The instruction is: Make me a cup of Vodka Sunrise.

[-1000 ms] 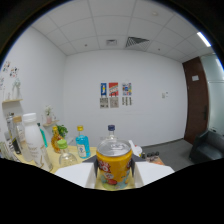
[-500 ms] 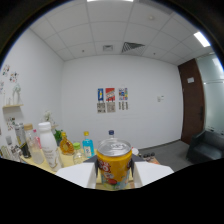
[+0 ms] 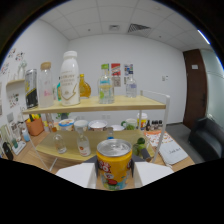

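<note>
Holding item: a yellow drink can [image 3: 114, 164], orange-juice style label with fruit print, silver pull-tab lid intact, standing upright between the white fingers [image 3: 75, 175] of the gripper [image 3: 114, 176]. Both fingers are pressing on the can's sides at mid-body, so the grip is narrow, set to the can's width.

Handling, as a judgement: the can is appearing sealed and probably full, so it is likely carrying some weight; thin metal walls are stiff only while unopened and are liable to dent under a hard squeeze. The printed surface is looking smooth and may slip if tilted fast. The best hold is the one now in use, across the cylinder's middle, below the rim and above the base.

Beyond the can: a two-tier wooden shelf [image 3: 127, 104] is bearing a tall white milk-type bottle [image 3: 69, 78], a clear bottle with a tan cap [image 3: 45, 86], a round amber bottle [image 3: 84, 87] and a clear water bottle [image 3: 104, 85]; the lower tier is carrying cups and small glass bottles [image 3: 83, 144].
</note>
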A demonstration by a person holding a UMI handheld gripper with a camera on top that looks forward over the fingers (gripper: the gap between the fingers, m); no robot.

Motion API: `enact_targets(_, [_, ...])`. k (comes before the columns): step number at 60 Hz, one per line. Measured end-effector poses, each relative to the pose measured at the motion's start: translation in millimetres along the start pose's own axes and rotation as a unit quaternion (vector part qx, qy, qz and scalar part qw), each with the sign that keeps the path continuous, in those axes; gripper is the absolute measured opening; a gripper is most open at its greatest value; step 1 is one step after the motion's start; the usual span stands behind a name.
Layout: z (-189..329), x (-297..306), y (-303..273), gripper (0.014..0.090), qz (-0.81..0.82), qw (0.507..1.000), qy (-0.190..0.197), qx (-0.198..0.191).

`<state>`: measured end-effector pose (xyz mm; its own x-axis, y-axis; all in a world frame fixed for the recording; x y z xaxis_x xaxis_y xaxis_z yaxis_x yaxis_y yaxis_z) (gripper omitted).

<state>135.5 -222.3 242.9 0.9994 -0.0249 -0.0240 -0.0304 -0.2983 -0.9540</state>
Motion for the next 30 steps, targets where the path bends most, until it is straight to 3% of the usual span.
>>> enact_targets(15, [22,-19,41,0.0511,-0.219,0.975,0.029,-0.025])
enact_targets(30, [31,-29,41,0.0509,-0.49,0.87,0.054,-0.009])
